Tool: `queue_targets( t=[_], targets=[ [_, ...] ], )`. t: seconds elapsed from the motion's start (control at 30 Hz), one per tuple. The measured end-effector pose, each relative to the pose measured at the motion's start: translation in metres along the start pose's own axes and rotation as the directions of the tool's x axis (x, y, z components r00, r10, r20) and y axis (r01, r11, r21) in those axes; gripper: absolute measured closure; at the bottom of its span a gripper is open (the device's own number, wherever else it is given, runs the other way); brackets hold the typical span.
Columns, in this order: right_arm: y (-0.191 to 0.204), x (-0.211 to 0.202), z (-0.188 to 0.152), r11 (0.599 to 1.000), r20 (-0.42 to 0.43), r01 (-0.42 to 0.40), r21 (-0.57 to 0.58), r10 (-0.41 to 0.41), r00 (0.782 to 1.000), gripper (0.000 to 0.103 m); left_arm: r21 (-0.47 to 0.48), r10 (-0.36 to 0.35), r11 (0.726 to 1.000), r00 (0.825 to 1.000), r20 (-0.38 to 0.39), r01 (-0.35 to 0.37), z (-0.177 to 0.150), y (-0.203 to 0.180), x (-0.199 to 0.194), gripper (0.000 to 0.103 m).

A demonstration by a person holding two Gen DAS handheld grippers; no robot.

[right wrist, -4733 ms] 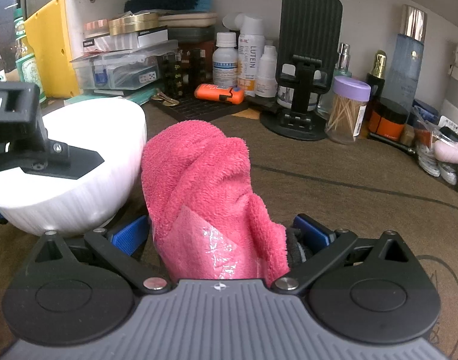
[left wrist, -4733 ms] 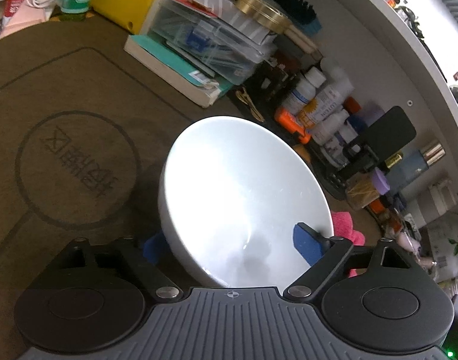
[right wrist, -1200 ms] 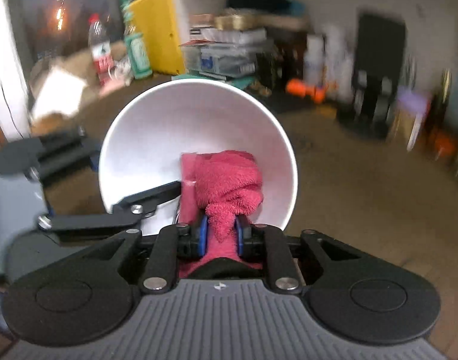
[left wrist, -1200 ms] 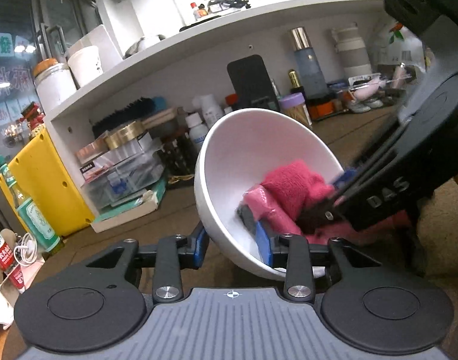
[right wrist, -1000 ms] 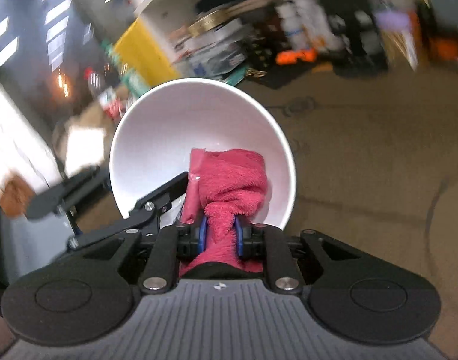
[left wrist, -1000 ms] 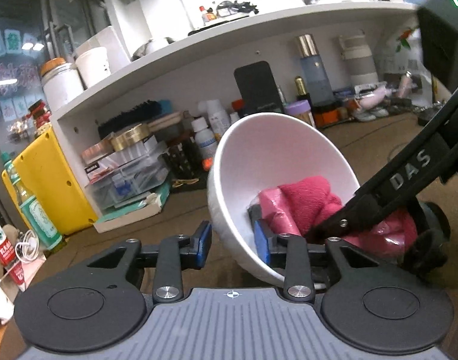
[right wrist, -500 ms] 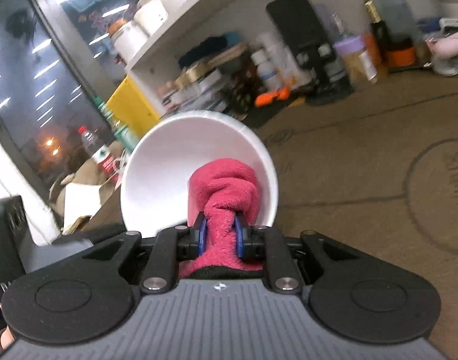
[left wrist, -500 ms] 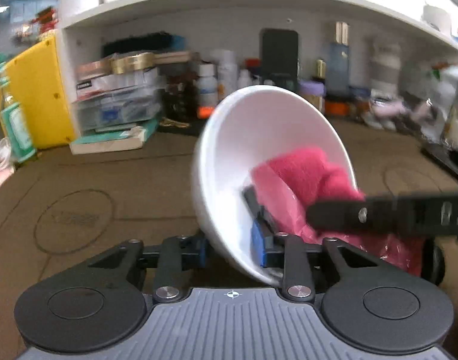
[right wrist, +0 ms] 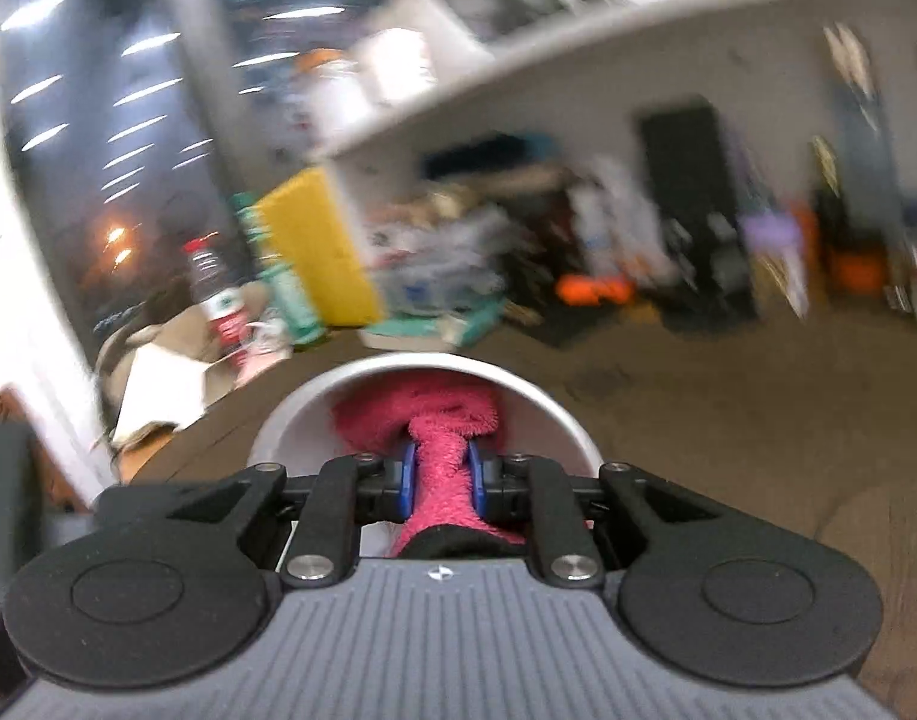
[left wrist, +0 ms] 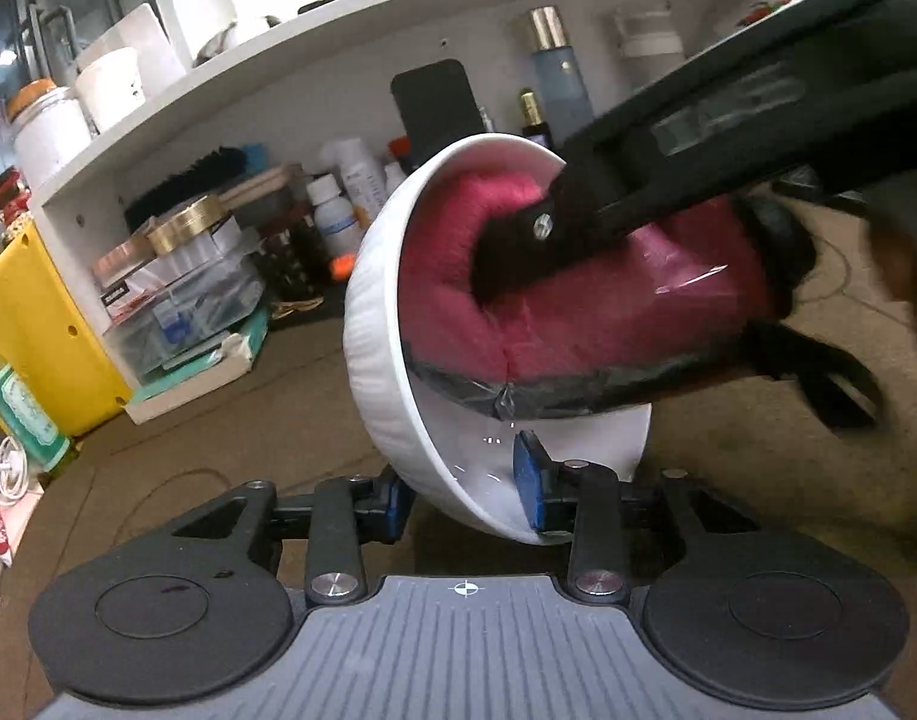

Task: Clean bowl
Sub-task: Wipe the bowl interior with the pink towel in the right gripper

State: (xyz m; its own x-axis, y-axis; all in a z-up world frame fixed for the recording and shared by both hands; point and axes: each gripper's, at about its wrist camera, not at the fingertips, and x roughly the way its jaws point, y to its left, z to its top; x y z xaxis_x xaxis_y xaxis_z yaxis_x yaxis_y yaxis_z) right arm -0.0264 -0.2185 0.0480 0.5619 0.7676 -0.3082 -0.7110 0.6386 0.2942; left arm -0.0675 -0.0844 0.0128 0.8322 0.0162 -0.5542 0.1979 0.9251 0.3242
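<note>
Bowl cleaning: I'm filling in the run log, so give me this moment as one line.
step: wiping inside | left gripper: jaws just opening, pads on bowl rim, tilted | right gripper: shut on pink cloth, pressed into bowl

My right gripper (right wrist: 439, 476), jaws clamped on pink cloth (right wrist: 440, 420), presses it into white bowl (right wrist: 536, 405) tipped toward me; brown tabletop (right wrist: 728, 420), blurred shelf clutter behind.
</note>
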Motion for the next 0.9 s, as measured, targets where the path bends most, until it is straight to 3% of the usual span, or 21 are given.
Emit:
queue_targets(
  t=[0.13,0.27,0.37,0.5,0.57,0.7,0.77,0.9],
  targets=[
    [0.014,-0.032,0.001,0.993,0.042,0.078,-0.092,-0.074,0.996,0.086,-0.01,-0.004,1.0,1.0,-0.009,0.004,0.005,0.014,0.002,0.076],
    [-0.009,-0.056,-0.01,0.992,0.053,0.075,0.105,-0.081,0.995,0.086,0.0,0.038,0.999,0.999,0.011,-0.038,0.014,0.025,0.0,0.083],
    [-0.025,-0.05,-0.03,0.955,-0.001,0.069,0.287,-0.072,0.997,0.086,0.055,0.086,0.995,0.996,0.033,-0.088,0.014,0.015,-0.003,0.083],
    [-0.028,-0.024,-0.043,0.95,-0.082,0.12,0.288,-0.1,0.992,0.086,0.115,0.123,0.985,0.991,0.051,-0.128,0.01,0.003,-0.009,0.081],
    [-0.027,-0.014,-0.036,0.954,-0.096,0.166,0.249,-0.146,0.985,0.086,0.14,0.13,0.981,0.99,0.053,-0.137,0.007,-0.002,-0.013,0.079],
    [-0.015,0.0,-0.017,0.971,-0.077,0.195,0.136,-0.186,0.98,0.086,0.129,0.08,0.988,0.996,0.034,-0.084,0.003,0.001,-0.014,0.076],
    [0.004,0.002,-0.001,0.98,-0.019,0.195,0.027,-0.194,0.981,0.086,0.114,0.069,0.991,0.997,0.027,-0.072,0.003,0.003,-0.013,0.075],
    [0.027,-0.017,0.017,0.986,0.099,0.146,-0.077,-0.138,0.985,0.089,0.058,0.036,0.998,0.999,0.007,-0.036,0.005,0.013,-0.01,0.075]
  ],
)
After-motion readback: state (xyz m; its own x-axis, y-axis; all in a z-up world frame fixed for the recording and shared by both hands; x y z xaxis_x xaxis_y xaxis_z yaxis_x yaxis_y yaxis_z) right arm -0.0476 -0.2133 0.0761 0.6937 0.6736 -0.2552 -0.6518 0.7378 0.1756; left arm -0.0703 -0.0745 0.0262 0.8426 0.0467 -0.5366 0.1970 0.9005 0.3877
